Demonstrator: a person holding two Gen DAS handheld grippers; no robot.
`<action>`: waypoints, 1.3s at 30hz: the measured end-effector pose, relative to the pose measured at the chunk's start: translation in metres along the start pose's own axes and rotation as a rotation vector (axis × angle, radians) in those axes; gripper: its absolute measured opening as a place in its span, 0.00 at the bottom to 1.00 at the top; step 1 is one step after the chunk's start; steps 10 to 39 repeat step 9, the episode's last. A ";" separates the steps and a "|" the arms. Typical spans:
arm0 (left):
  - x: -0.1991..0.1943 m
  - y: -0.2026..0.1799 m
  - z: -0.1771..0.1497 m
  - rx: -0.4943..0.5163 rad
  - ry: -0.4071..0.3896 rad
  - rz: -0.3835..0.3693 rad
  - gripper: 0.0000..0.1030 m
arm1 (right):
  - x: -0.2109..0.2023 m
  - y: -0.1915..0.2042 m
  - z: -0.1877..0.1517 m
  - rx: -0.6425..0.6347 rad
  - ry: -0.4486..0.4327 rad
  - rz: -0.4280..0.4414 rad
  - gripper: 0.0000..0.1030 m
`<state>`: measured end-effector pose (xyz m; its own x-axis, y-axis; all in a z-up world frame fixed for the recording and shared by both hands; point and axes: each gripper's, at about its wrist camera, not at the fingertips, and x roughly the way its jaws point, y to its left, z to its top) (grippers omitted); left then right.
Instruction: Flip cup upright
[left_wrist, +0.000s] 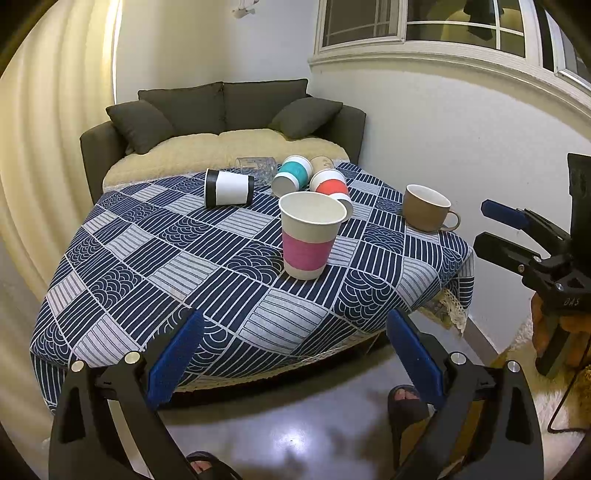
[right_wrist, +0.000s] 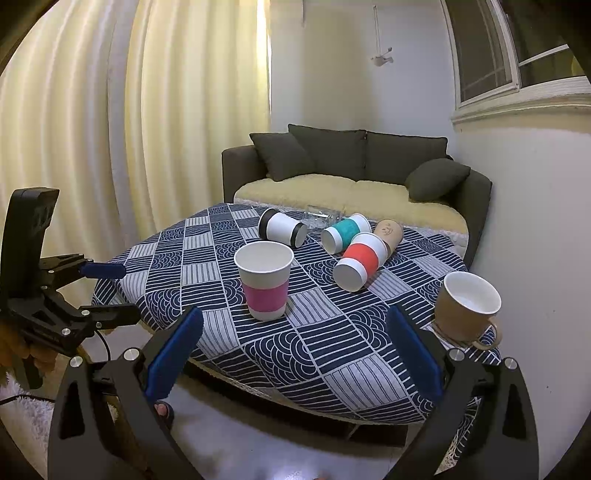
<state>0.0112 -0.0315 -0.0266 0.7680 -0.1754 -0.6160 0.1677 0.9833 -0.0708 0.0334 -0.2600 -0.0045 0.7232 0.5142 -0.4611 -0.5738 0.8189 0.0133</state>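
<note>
A pink-banded paper cup (left_wrist: 308, 236) (right_wrist: 264, 280) stands upright mid-table. Behind it lie on their sides a black-and-white cup (left_wrist: 228, 187) (right_wrist: 282, 228), a teal-banded cup (left_wrist: 293, 175) (right_wrist: 345, 233), a red-banded cup (left_wrist: 330, 188) (right_wrist: 360, 260) and a plain brown cup (left_wrist: 323, 163) (right_wrist: 389, 232). My left gripper (left_wrist: 295, 354) is open and empty, held off the table's near edge. My right gripper (right_wrist: 295, 354) is open and empty, also short of the table; it shows at the right of the left wrist view (left_wrist: 491, 227). The left gripper shows at the left of the right wrist view (right_wrist: 110, 291).
A brown mug (left_wrist: 424, 208) (right_wrist: 467, 308) stands upright near the table's right edge. A clear glass (left_wrist: 256, 168) (right_wrist: 323, 216) lies at the far edge. The blue patterned tablecloth (left_wrist: 184, 266) covers the table. A dark sofa (left_wrist: 221, 110) stands behind, a wall to the right.
</note>
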 end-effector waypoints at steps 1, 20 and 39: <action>0.000 0.000 0.000 0.001 0.000 0.002 0.94 | 0.000 0.000 0.000 -0.001 0.000 -0.001 0.95; 0.000 0.001 0.000 -0.002 0.006 0.000 0.94 | -0.001 0.000 0.000 0.000 -0.001 -0.002 0.95; 0.000 0.001 0.000 -0.002 0.006 0.000 0.94 | -0.001 0.000 0.000 0.000 -0.001 -0.002 0.95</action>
